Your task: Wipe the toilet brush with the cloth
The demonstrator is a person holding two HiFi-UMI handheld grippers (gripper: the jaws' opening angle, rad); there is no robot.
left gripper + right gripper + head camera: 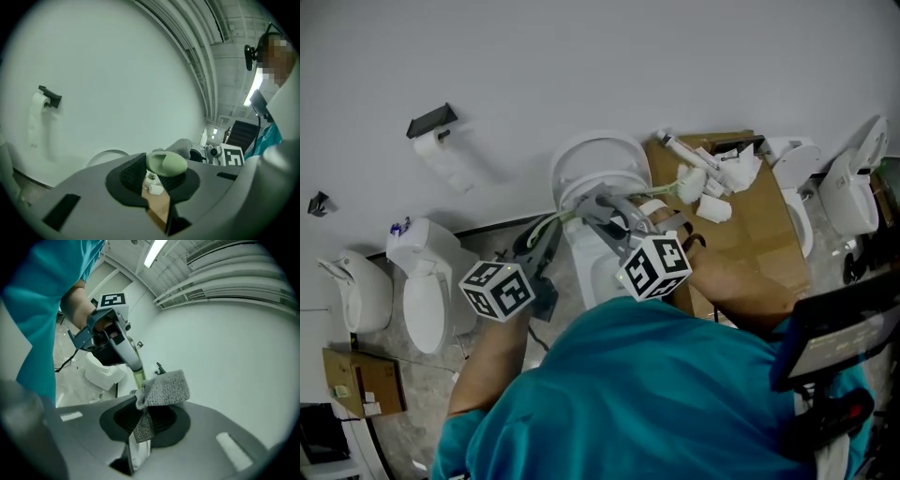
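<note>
Green-handled toilet brush [166, 164] sits pinched in the left hand-held gripper [159, 182], over the toilet [598, 159]. The right hand-held gripper [145, 420] clamps the grey cloth [164, 389] by 1 thin fold, which hard rubbing could tug free.

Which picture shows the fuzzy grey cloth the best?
The right gripper view. There the cloth sits in the middle, pinched in the right claw, so its fuzzy weave shows. The left gripper view shows only a grey lump of it behind the green brush handle. The head view mostly hides it.
</note>
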